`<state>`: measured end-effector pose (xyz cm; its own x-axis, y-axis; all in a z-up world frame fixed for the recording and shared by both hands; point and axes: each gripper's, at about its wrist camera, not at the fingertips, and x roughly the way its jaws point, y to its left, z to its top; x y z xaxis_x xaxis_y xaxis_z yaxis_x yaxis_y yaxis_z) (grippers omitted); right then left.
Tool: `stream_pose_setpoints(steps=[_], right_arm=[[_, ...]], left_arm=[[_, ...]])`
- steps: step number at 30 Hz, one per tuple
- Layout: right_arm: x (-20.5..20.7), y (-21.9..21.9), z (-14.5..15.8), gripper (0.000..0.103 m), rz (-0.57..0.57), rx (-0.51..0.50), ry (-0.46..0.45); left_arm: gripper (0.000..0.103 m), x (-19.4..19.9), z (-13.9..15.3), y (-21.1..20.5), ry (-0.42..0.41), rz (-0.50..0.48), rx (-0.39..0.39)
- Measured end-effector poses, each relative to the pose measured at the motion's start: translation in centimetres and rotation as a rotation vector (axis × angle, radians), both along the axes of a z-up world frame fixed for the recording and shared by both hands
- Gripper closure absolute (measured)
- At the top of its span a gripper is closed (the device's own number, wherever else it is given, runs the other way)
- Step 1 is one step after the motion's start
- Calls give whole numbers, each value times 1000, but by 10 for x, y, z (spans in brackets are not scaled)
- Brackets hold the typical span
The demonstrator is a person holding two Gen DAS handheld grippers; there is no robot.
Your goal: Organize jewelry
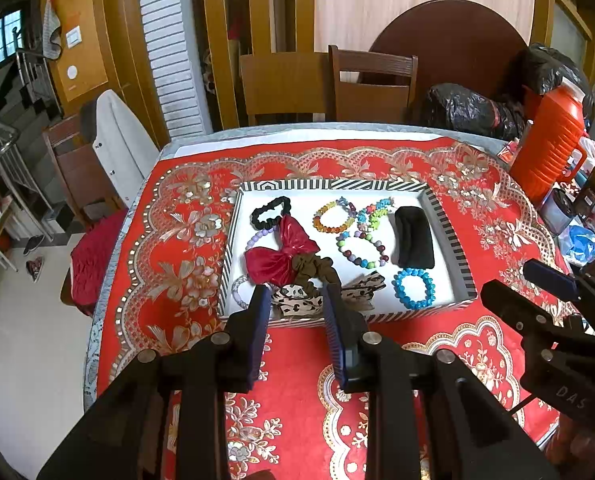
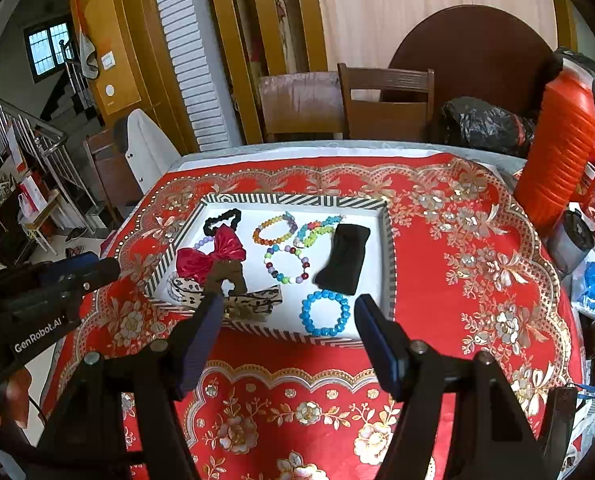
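At centre of both views, a striped-rim tray (image 1: pixel 449 236) sits on the red floral tablecloth (image 1: pixel 477 208), holding the jewelry & hair accessories. Left wrist view: left gripper (image 1: pixel 297 300) is at lower centre, jaws apart w/ a moderate gap, nothing between pads; tips hover over the tray's near edge, above the leopard-print bow (image 1: pixel 297 300). Right wrist view: right gripper (image 2: pixel 287 312) is at lower centre, jaws set wide, empty; the blue bead bracelet (image 2: pixel 324 314) shows between its fingers, not touched. Tray contents: red bow (image 1: pixel 281 254) at left, overlapping a brown scrunchie (image 1: pixel 317 268); black scrunchie (image 1: pixel 270 212) at upper left; multicolour bead bracelets at centre; black fabric piece (image 1: pixel 414 236) at right. An orange ribbed jug (image 1: pixel 553 144) stands at upper right, off the tray.
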<state>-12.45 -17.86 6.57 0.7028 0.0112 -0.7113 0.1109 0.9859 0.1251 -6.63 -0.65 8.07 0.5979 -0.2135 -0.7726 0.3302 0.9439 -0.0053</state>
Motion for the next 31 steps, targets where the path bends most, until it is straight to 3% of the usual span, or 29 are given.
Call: stream_pose_setpoints(steps=[31], right_arm=[[5,-2,-14,32,3,30,29]], left_arm=[[90,6,-13,0,23,-31,-7]])
